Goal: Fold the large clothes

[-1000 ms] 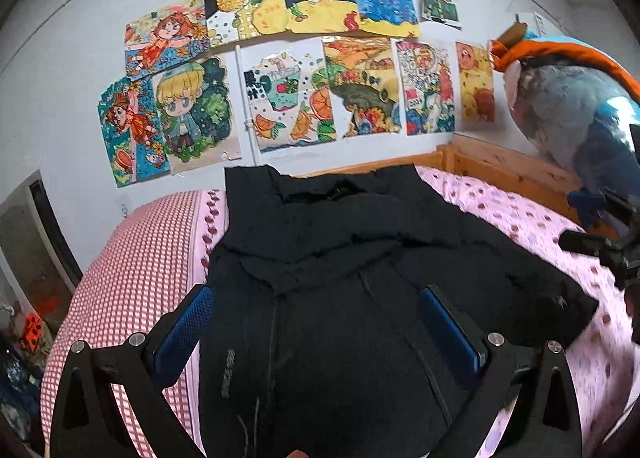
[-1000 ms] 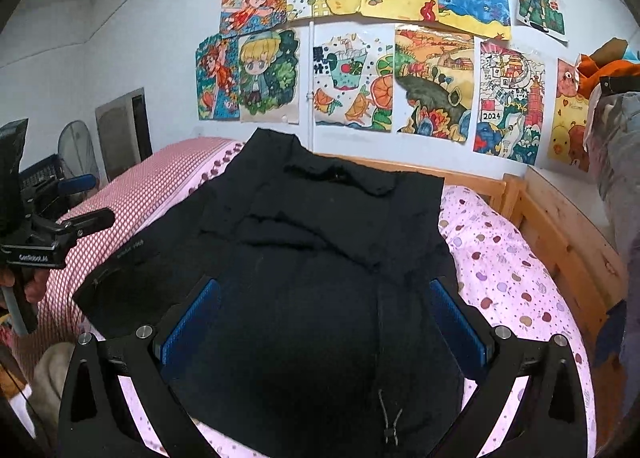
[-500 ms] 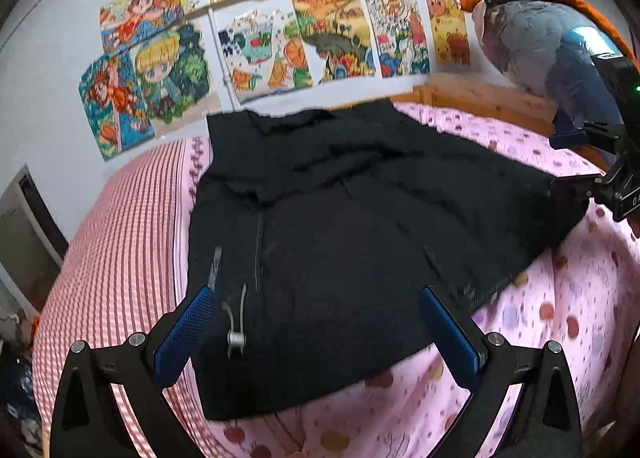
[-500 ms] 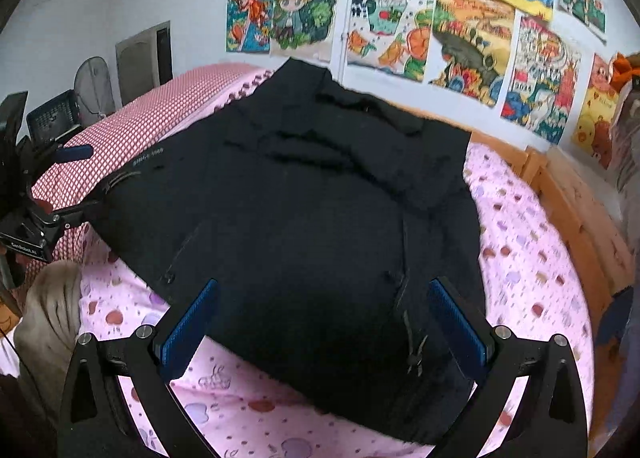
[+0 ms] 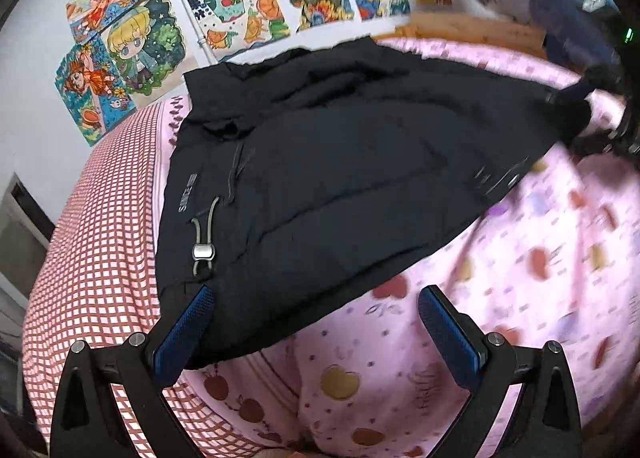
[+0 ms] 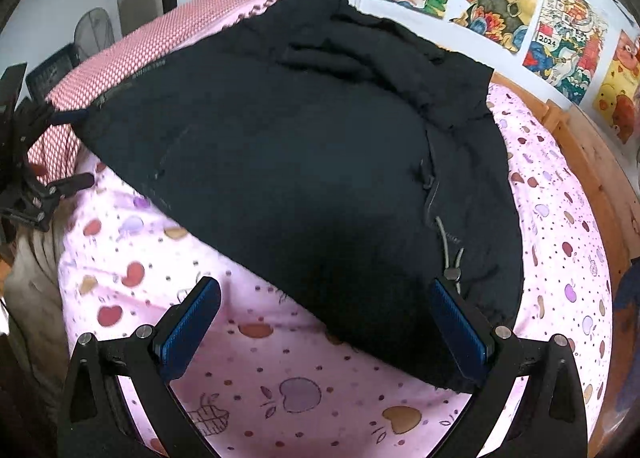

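A large black jacket (image 5: 340, 162) lies spread flat on the bed, collar toward the wall; it also shows in the right wrist view (image 6: 304, 162). A grey drawcord with a metal toggle (image 5: 203, 251) hangs at its hem. My left gripper (image 5: 316, 322) is open and empty, just short of the hem's left corner. My right gripper (image 6: 326, 318) is open and empty, just short of the hem's right corner, near a second drawcord (image 6: 450, 254). Each gripper shows at the edge of the other's view, the right one (image 5: 608, 130) and the left one (image 6: 28, 178).
The bed has a pink fruit-print sheet (image 6: 296, 394) and a red checked cover (image 5: 100, 250) on the left. A wooden bed frame (image 6: 580, 146) runs along the right. Colourful drawings (image 5: 256, 14) cover the wall behind. A fan (image 6: 94, 34) stands at the far left.
Both grippers have pulled back and tilted down from over the jacket to its hem. The hem corners and the pink sheet now show in front of the open fingers.
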A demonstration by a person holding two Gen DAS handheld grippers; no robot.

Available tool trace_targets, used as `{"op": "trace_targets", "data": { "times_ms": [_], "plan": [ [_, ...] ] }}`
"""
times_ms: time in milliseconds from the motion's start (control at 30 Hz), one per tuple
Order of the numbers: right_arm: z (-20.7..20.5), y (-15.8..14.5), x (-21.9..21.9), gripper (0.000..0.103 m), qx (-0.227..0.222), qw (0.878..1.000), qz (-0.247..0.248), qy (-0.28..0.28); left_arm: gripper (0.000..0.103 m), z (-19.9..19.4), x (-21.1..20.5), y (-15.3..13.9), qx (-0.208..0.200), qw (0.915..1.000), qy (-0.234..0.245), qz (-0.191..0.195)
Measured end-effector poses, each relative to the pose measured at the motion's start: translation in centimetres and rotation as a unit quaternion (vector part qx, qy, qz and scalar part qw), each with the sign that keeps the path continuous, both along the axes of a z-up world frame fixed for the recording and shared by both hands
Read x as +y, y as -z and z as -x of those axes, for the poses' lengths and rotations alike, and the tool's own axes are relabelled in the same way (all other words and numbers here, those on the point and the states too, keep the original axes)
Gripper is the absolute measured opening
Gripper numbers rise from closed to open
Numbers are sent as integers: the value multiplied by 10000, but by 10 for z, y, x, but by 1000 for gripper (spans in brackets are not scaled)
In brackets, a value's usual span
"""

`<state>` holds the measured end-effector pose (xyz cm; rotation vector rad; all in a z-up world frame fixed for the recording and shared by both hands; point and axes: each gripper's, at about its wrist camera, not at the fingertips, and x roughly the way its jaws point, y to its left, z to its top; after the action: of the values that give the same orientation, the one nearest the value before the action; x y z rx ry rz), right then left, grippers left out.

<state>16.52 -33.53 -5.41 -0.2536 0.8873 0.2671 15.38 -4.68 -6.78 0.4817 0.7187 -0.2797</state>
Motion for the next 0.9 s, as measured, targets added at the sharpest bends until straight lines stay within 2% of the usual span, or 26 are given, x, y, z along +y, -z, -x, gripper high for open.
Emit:
{"op": "trace_targets", "data": {
  "times_ms": [100,200,467,633,733,800,867,900],
  "plan": [
    [-2,4,-4,101,65,10000,-1,58,103,0,-5,8,-152,9994,5,-300],
    [-3,10,-7,101,85,9996,249,134,103,4,-13,12,-393,9978,78,-535],
    [-4,17,4,101,-7,9967,797,171,103,-2,-16,11,-702,9951,38,-696],
    [-3,18,8,101,-110,9953,943,206,103,0,-19,12,-983,9907,101,-931],
    [-2,14,7,101,-187,9954,897,277,85,1,-22,4,-1249,9862,12,-1086],
    [-2,12,3,101,-226,9957,825,356,81,-1,-23,-2,-1303,9852,4,-1115],
    [-3,10,-2,101,-259,9961,718,437,72,-4,-25,-8,-1306,9852,71,-1104],
    [-3,8,-5,101,-288,9964,645,464,61,-6,-26,-13,-1266,9860,156,-1076]
  ]
}}
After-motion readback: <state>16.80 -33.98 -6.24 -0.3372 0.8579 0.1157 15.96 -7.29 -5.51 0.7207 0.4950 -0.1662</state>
